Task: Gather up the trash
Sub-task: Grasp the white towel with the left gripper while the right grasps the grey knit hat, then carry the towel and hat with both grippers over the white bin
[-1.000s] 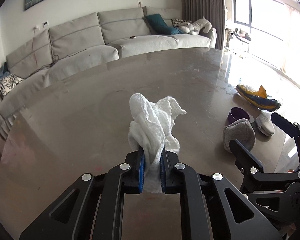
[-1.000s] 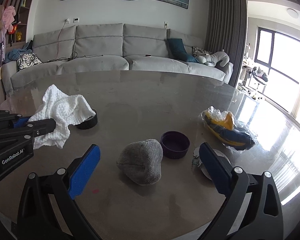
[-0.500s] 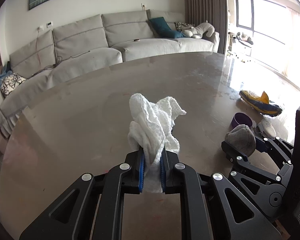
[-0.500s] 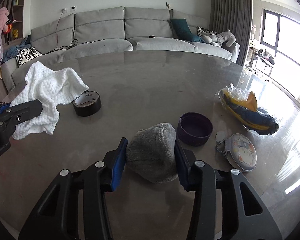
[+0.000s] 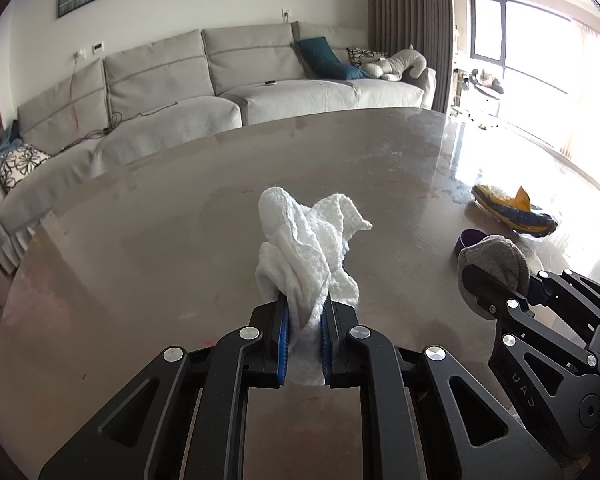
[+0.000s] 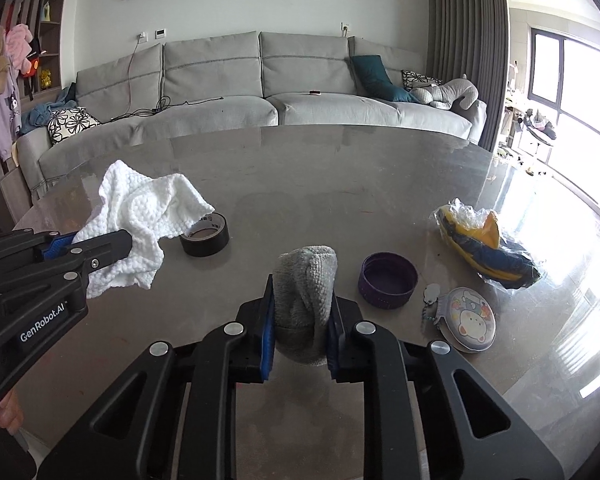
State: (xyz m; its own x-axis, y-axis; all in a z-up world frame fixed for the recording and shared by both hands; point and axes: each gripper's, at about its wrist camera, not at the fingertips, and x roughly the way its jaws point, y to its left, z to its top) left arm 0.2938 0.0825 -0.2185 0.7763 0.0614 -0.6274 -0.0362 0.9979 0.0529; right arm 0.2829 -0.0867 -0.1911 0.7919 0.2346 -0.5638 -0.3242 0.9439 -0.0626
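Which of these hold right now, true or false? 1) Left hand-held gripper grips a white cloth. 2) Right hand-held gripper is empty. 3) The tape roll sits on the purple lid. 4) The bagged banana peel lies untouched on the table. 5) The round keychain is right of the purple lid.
1) True: the left hand-held gripper is shut on the white cloth.
2) False: the right hand-held gripper is clamped on a grey sock.
3) False: the tape roll lies on the table, well left of the purple lid.
4) True: bagged banana peel.
5) True: round keychain.

Two close wrist fisheyes, angled down across table [image 5: 148, 240], facing sofa [image 6: 260, 92], both shared.
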